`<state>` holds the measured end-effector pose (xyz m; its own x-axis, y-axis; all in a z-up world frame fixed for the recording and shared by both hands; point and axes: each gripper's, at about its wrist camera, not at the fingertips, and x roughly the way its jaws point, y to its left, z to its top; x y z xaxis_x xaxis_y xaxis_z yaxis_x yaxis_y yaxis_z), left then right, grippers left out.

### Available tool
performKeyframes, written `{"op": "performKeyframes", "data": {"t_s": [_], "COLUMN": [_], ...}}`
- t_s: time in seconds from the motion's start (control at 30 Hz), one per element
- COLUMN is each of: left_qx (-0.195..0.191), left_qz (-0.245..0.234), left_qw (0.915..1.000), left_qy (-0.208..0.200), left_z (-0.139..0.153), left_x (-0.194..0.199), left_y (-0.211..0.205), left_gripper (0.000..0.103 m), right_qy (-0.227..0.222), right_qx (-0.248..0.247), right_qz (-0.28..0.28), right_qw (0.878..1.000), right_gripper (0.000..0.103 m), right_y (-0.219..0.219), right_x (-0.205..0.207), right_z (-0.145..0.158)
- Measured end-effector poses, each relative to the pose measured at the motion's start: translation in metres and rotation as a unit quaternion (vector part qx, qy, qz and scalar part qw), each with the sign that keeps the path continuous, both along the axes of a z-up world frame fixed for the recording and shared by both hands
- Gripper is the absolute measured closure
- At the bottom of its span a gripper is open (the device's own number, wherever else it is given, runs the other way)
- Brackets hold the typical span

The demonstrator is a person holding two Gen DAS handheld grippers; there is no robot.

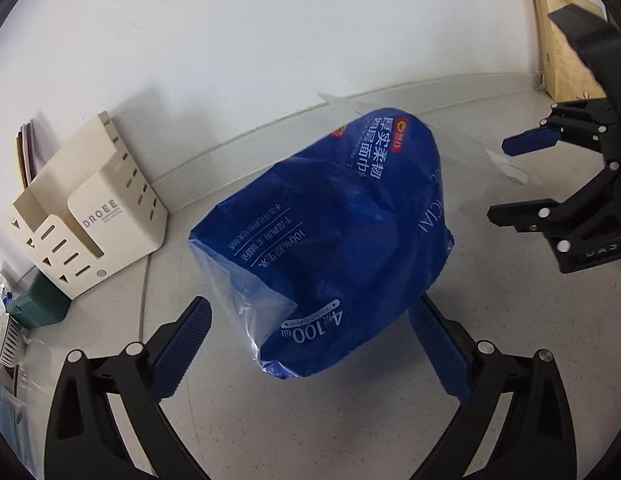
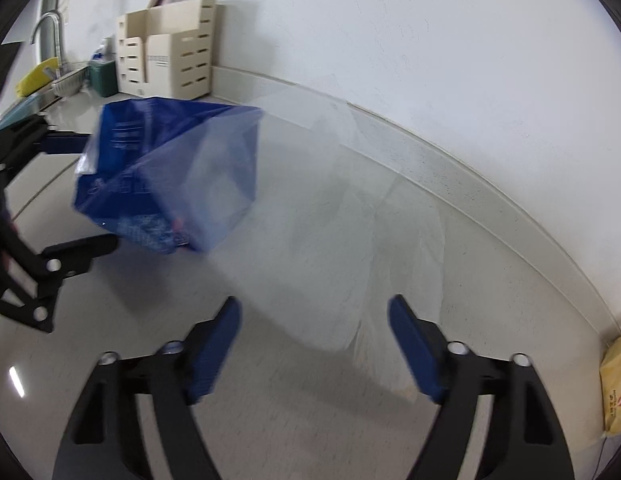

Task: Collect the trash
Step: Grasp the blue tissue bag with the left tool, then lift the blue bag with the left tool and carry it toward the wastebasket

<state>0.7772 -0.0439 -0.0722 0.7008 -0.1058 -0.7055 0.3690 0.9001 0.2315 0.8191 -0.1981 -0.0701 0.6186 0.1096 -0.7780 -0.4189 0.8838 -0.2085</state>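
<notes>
A blue tissue pack wrapper (image 1: 330,240) sits on the pale bench (image 1: 350,420), puffed up and empty looking, with white writing on it. One end of it is clear plastic. It lies in the middle of the bench, not far from the white wall (image 1: 270,32).

The left gripper (image 1: 310,344) has its two blue pads wide apart, one on each side of the near end of the wrapper. It is just beside the wrapper, and I cannot tell if a pad touches it.

The right gripper (image 2: 314,332) is also wide apart and holds nothing. In front of it lies a thin clear plastic bag (image 2: 350,220), which reaches up to the blue wrapper. The picture is blurry there.

A cream file holder (image 1: 86,216) stands by the wall, with a green box (image 1: 34,308) next to it. A brown paper bag (image 1: 566,56) leans on the wall at the other end.
</notes>
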Motion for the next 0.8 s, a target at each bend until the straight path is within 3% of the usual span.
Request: {"op": "performKeyframes", "data": {"t_s": [0.07,0.13,0.33,0.4,0.7,0.8], "left_qx": [-0.016,-0.019,-0.048,-0.062,-0.103,-0.083], "left_qz": [-0.001,0.008,0.013,0.014,0.010,0.007], "left_qw": [0.9998,0.9996,0.9986,0.9979,0.9946,0.9962], "left_qy": [0.014,0.019,0.017,0.008,-0.011,-0.026], "left_z": [-0.001,-0.002,0.004,0.009,0.022,0.025], "left_x": [0.006,0.010,0.016,0.015,0.019,0.017], "left_y": [0.003,0.006,0.018,0.022,0.037,0.036], "left_gripper": [0.022,0.045,0.083,0.087,0.092,0.092], "right_qy": [0.008,0.014,0.023,0.026,0.007,-0.004], "right_qx": [-0.001,0.000,0.027,0.042,0.095,0.103], "right_qz": [0.001,-0.008,-0.021,-0.025,-0.024,-0.020], "right_qw": [1.000,1.000,0.999,0.998,0.995,0.994], "right_gripper": [0.030,0.049,0.084,0.096,0.098,0.098], "right_y": [0.001,-0.001,-0.008,-0.012,-0.032,-0.032], "right_x": [0.006,0.010,0.020,0.022,0.011,-0.001], "right_z": [-0.005,-0.008,-0.013,-0.013,0.006,0.012]}}
